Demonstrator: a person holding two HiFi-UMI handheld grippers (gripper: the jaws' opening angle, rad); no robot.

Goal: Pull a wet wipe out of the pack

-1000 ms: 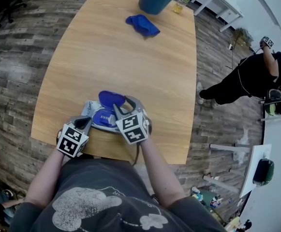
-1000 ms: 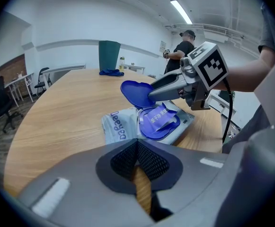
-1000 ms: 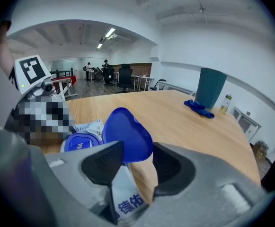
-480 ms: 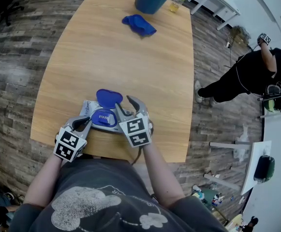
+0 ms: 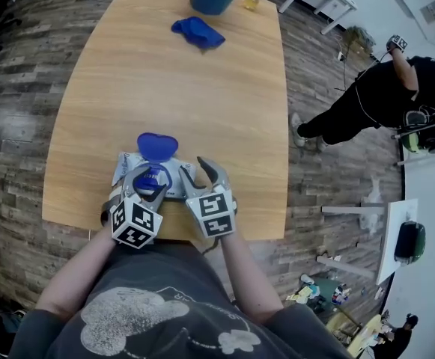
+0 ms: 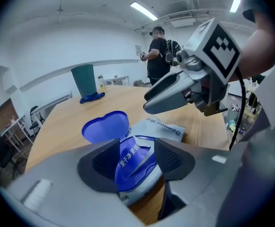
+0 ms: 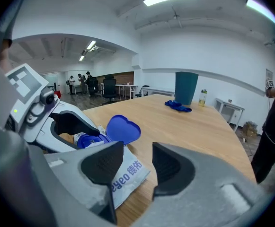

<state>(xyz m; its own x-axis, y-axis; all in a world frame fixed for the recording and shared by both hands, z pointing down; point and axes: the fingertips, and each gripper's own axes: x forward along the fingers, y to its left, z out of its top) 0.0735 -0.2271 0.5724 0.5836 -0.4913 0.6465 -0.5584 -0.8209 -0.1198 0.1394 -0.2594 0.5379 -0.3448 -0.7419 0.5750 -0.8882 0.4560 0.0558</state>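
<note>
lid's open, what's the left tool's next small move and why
Probably lower the left tool onto the white wet wipe pack's blue oval opening and pinch: its jaws have just been opening, and that opening lies ungripped between them.

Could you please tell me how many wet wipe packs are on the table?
1. The wet wipe pack lies at the table's near edge, its blue lid flipped open. No other pack shows.

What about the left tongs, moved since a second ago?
Yes: left tongs shifted right, over the wet wipe pack; jaws just opened, its opening between them.
</note>
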